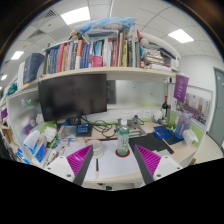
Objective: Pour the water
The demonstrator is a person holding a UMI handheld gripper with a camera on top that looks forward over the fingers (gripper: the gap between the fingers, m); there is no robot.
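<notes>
A clear plastic water bottle (123, 138) with a green cap and label stands upright on a red coaster on a white table (112, 168), just ahead of the fingers and between their lines. A white cup (97, 150) stands on the table to the left of the bottle, near the left finger. My gripper (113, 158) is open and empty, its magenta pads (79, 159) wide apart above the table's near part. A thin dark pen (97, 163) lies on the table in front of the cup.
A dark monitor (72, 97) stands behind on a cluttered desk with cables and small items. A shelf of books (100, 53) runs above it. A purple poster (181, 87) and a dark bottle (166, 103) are at the right. Blue items lie at the left and right.
</notes>
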